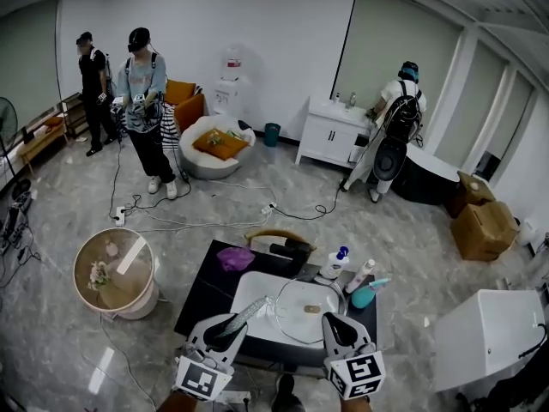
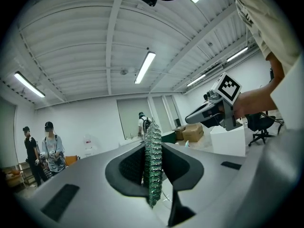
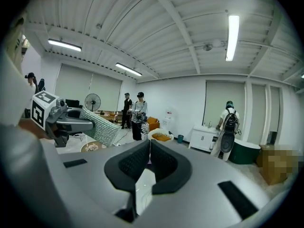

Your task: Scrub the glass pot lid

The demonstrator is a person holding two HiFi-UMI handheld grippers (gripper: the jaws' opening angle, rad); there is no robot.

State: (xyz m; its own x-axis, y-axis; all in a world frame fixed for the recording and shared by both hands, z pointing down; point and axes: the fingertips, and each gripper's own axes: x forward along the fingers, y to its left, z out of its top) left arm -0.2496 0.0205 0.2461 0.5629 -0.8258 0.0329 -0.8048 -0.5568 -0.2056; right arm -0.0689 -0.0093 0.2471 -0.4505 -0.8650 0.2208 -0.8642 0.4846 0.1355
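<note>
The glass pot lid [image 1: 292, 316] lies flat in the white sink basin [image 1: 247, 292], its small knob [image 1: 311, 308] pointing up. My left gripper [image 1: 228, 328] hovers over the basin's near left edge, shut on a green-silver scrub pad [image 1: 251, 309] that pokes toward the lid's left rim. In the left gripper view the scrub pad [image 2: 153, 167] stands edge-on between the closed jaws of the left gripper [image 2: 153, 175]. My right gripper [image 1: 338, 326] is held over the lid's near right side; the right gripper [image 3: 149, 152] is shut with nothing in it.
A white bottle with a blue cap [image 1: 334, 263], a slim spray bottle [image 1: 359, 275] and a teal item [image 1: 367, 294] stand on the black counter [image 1: 202, 288] right of the basin. A purple cloth [image 1: 236, 257] lies behind it. A round side table [image 1: 113, 271] is left; other people stand far back.
</note>
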